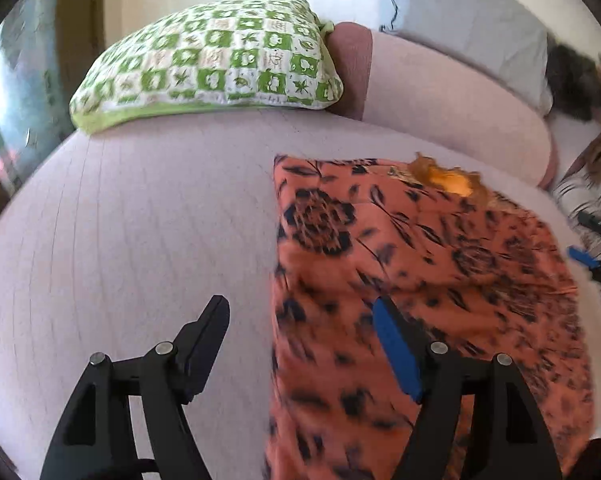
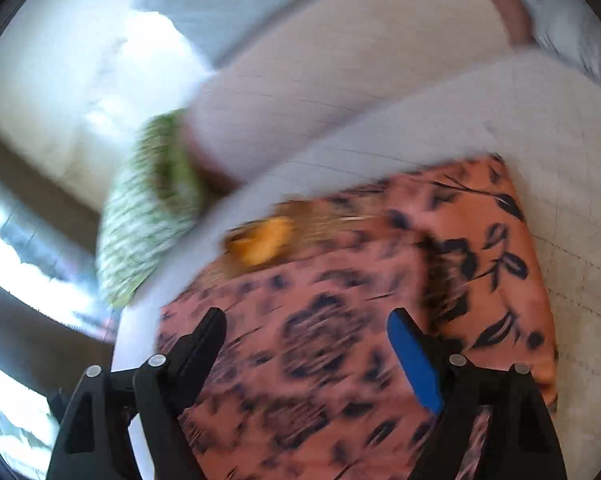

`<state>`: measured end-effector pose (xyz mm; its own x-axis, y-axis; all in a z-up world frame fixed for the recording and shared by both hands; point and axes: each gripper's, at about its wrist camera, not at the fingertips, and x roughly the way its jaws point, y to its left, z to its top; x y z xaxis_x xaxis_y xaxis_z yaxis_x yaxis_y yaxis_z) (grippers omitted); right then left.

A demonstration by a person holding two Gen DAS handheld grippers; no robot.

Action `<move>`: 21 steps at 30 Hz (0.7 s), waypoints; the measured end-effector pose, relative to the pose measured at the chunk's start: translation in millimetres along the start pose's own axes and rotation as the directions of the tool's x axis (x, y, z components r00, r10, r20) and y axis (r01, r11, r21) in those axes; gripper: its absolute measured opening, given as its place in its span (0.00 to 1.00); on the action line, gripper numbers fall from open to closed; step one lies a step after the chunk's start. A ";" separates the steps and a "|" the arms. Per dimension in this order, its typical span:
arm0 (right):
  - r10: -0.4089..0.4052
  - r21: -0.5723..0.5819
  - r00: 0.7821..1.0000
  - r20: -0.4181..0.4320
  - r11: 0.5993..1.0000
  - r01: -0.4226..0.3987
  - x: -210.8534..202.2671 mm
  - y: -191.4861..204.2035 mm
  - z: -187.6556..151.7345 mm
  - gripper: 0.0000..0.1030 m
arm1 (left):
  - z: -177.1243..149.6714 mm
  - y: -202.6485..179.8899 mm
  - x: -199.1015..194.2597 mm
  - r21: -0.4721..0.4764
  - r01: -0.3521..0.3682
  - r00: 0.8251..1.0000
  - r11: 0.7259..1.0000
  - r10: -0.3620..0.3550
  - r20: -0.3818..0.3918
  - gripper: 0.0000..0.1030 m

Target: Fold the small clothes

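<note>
Here, the left gripper [image 1: 300, 312] hung nearest the lens in its own view, its fingers [image 1: 396, 354] spread wide with nothing between them; one finger stood over the bare pink bed sheet [image 1: 140, 220], the blue-padded one over the near-left edge of the orange floral garment [image 1: 440, 280]. No pad pressed on the cloth. In the right wrist view, the right gripper [image 2: 306, 320] likewise stood with its fingers [image 2: 414, 364] wide apart and empty, both hovering above the same garment [image 2: 320, 340], which was smeared by motion blur.

The garment lay flat on the bed as a rough rectangle, its left edge straight, with a yellow-orange patch [image 1: 448, 178] at its far edge. At the right rim of the left view a blue-tipped black part [image 1: 584, 258] showed beside the cloth, probably the other gripper, though it was too small to be sure.

Farther off, a long pale pink bolster [image 1: 452, 108] ran along the bed's far side. At the far left a green-and-white checked pillow [image 1: 216, 60] rested on the sheet, touching the bolster's end. Beyond the bolster lay a grey pillow [image 1: 472, 20].
</note>
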<state>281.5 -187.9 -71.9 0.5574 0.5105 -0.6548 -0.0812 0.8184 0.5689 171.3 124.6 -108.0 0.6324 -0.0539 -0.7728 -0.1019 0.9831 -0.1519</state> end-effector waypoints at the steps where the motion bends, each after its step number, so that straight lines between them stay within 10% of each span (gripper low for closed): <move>1: -0.038 0.005 0.999 -0.038 0.999 0.038 10.4 -7.7 -6.2 0.97 | -8.8 1.2 -9.7 -0.021 0.013 1.000 1.000 -0.013 -0.011 0.73; 3: -0.196 0.127 0.961 -0.196 0.967 0.223 32.0 -46.0 -26.2 0.93 | -19.7 1.7 -22.4 -0.052 0.034 0.999 0.998 -0.036 -0.023 0.73; 13: -0.018 -0.040 0.997 0.075 0.999 0.021 -144.9 48.9 -122.6 0.90 | -93.9 12.7 -97.1 -0.112 0.094 0.996 0.989 -0.092 0.023 0.80; 21: -0.224 0.015 0.973 0.058 0.975 0.223 -199.8 -22.7 -189.7 0.90 | -127.4 10.6 -125.7 -0.081 0.080 0.997 0.993 -0.080 -0.001 0.80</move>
<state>15.2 -258.4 -48.4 0.6085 0.2981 -0.7354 0.0577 0.9077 0.4156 -7.1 119.6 -91.0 0.6378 -0.1329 -0.7587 -0.1131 0.9582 -0.2628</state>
